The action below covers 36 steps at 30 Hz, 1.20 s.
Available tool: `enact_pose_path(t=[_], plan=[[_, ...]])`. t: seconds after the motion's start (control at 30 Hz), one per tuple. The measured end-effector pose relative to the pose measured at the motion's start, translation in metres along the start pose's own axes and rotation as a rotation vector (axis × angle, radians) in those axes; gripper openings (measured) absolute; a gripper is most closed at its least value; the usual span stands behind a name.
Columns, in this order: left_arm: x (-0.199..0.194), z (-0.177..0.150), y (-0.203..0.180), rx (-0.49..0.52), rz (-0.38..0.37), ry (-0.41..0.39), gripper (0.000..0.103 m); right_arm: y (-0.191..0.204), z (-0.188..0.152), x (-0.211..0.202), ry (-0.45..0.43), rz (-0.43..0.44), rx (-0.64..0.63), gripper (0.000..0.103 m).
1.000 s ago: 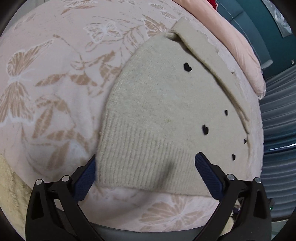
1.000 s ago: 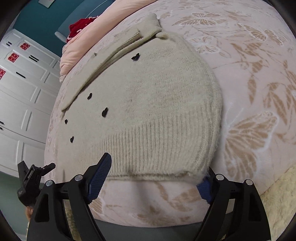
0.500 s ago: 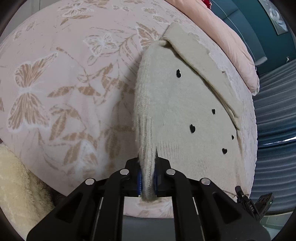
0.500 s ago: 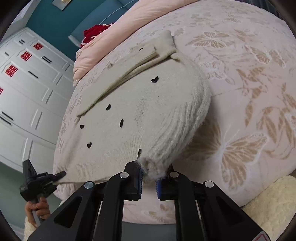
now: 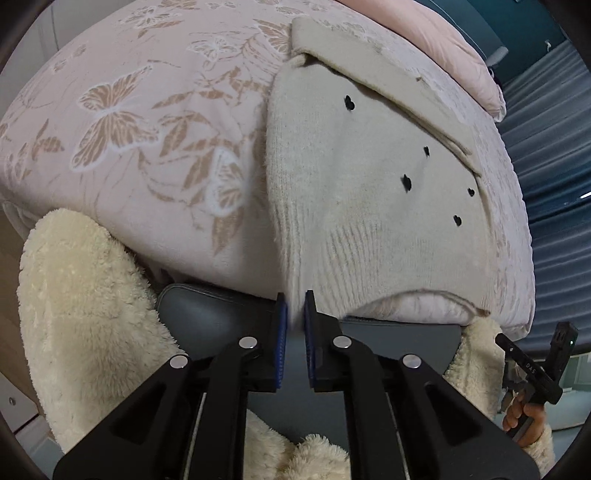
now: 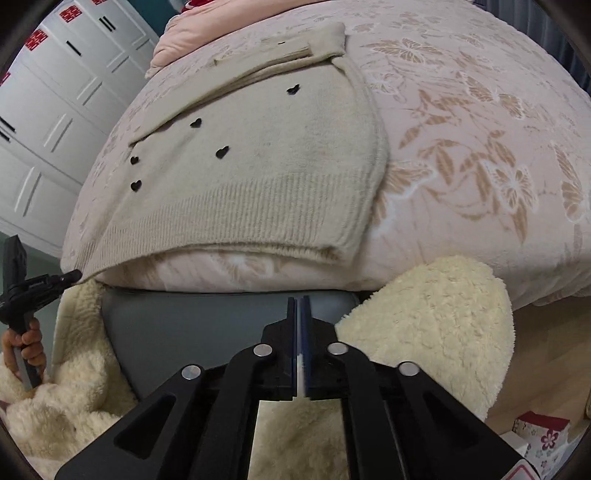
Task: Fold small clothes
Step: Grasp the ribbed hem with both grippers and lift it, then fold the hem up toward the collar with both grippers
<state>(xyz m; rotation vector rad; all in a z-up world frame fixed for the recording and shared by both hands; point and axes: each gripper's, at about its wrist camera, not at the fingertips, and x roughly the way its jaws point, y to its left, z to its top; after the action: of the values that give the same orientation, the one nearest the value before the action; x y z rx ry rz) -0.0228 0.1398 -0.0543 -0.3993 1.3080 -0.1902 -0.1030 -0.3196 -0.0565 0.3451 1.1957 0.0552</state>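
left wrist view: the left gripper (image 5: 293, 307) has its blue pads pressed together on the ribbed hem of the cream sweater (image 5: 369, 192), at the corner that hangs just off the near edge of the bed (image 5: 147, 147). the sweater lies flat on the bed's butterfly-print cover, small black hearts scattered over it, a sleeve folded across its far end. its hem runs along the near edge of the bed, lifted a little so that the cover shows beneath. one long side is a thick rounded fold, and beyond that fold the cover is bare and wide towards the far side of the bed. a pink quilt (image 5: 443, 33) is bunched at the bed's far edge. in the right wrist view the right gripper (image 6: 300, 306) sits off the near edge of the bed, over the grey bed base (image 6: 192, 317), clear of the hem. its jaws have just been opening; only a thin slit shows between the pads and nothing is in it. fluffy cream sleeves (image 6: 436, 317) flank the base below the bed. white wardrobe doors (image 6: 48, 110) stand past the bed's side.
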Motion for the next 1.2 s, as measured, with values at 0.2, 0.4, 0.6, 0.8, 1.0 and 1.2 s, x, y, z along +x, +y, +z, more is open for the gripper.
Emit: enact_pose_path(t=[0.2,0.4,0.6,0.8,1.0,1.2], plan=[[0.016,0.011,0.020,-0.149,-0.029,-0.058,0.071,-0.007,0.033,0.024,-0.107,0.014,0.190,0.069],[0.040,0.024,0.019,-0.196,0.048,-0.082,0.086,-0.009,0.052,0.068,-0.067,0.037,0.310,0.066],[0.053,0.033,0.013,-0.197,-0.058,-0.031,0.006,0.002,0.060,0.036,-0.158,0.236,0.310,0.008],[0.007,0.043,0.015,-0.172,-0.092,-0.069,0.006,0.008,0.049,-0.033,-0.195,0.241,0.199,0.007],[-0.021,0.018,0.019,-0.106,-0.083,0.000,0.005,-0.001,0.001,-0.040,-0.008,0.163,0.120,0.007],[-0.056,-0.026,0.030,-0.102,-0.081,0.080,0.005,0.009,-0.057,-0.045,0.155,0.207,0.124,0.007]])
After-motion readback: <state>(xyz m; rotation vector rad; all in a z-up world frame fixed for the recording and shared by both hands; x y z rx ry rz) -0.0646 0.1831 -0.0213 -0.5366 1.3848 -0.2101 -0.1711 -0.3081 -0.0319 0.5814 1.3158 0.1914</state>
